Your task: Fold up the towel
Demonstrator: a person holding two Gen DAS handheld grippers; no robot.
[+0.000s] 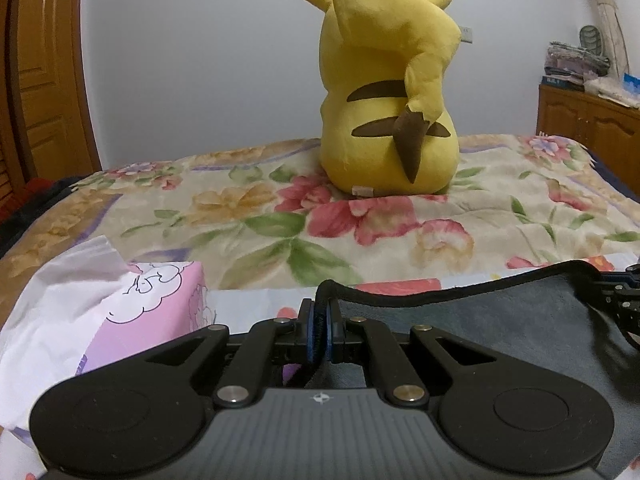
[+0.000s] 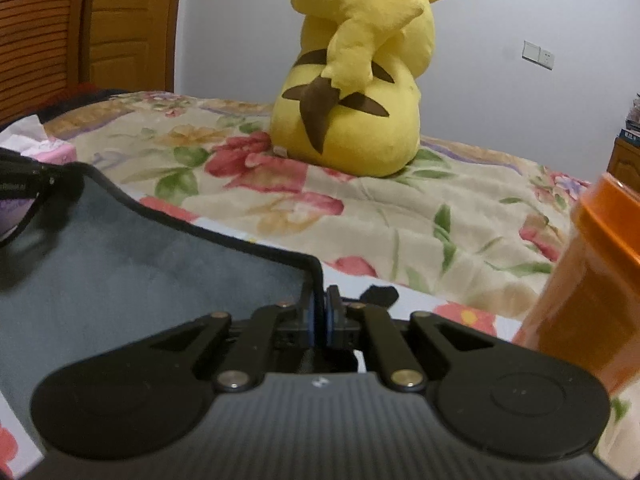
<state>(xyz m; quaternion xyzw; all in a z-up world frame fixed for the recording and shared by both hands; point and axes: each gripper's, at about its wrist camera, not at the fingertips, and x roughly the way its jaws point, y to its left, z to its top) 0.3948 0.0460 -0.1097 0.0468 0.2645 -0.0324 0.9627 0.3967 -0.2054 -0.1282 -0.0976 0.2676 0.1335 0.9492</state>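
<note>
Left gripper (image 1: pixel 320 330) and right gripper (image 2: pixel 319 322) each pinch black-hemmed corner of dark grey microfibre towel (image 1: pixel 480 320), lifted over floral quilt (image 1: pixel 360 216). Judgement: keep edge taut, carry both corners level. Watch pink tissue box (image 1: pixel 160 312), orange container (image 2: pixel 592 280).

Towel (image 1: pixel 500 320) is seen as dark grey with black edging. Bedspread (image 1: pixel 240 208) is patterned cream with red, orange and purple flowers and green leaves. Plush toy (image 1: pixel 384 92) is coloured yellow, with brown stripes and black ear tips. Tissue box (image 1: pixel 160 312) is pink; container (image 2: pixel 592 280) is orange.
</note>
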